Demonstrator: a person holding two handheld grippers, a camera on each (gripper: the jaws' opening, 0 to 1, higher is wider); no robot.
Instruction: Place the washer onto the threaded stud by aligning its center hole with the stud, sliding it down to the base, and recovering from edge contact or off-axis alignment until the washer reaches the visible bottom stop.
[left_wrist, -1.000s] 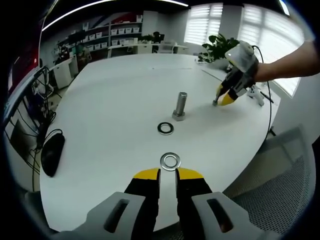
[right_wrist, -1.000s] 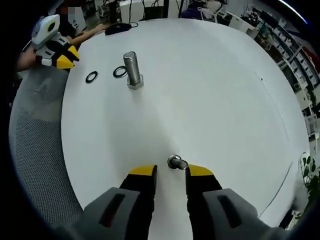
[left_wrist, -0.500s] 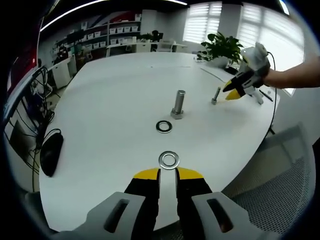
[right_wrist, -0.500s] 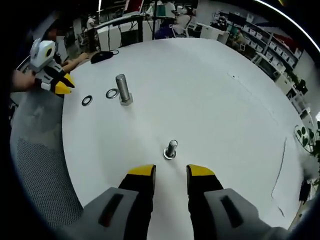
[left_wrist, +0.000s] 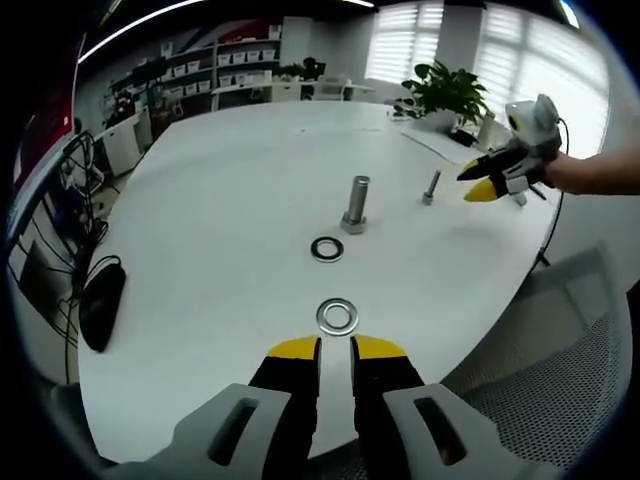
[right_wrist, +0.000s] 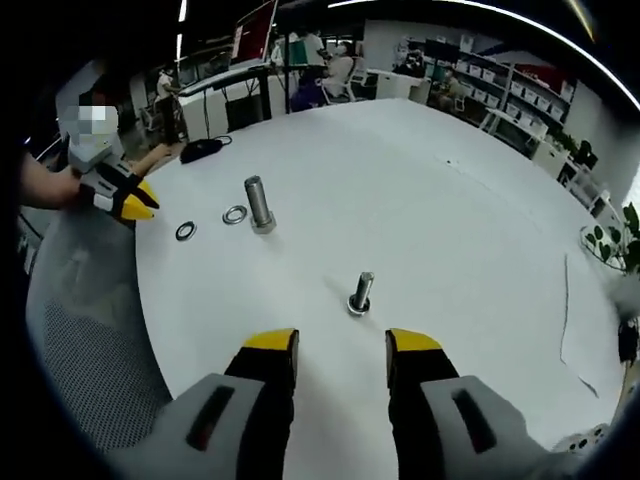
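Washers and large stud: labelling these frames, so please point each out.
Near washer (left_wrist: 337, 316), left gripper view, its metal ring.
Far washer (left_wrist: 326, 248), left gripper view, its ring.
Large stud (left_wrist: 357, 204), left gripper view, its shaft.

An open-plan office: a large round white table (left_wrist: 230, 190) stands among far shelving with white storage boxes (left_wrist: 240, 62), desks with monitors (right_wrist: 255, 30), a potted plant (left_wrist: 440, 90) by blinded windows (left_wrist: 530, 60), and a mesh chair (left_wrist: 560, 390) nearby.
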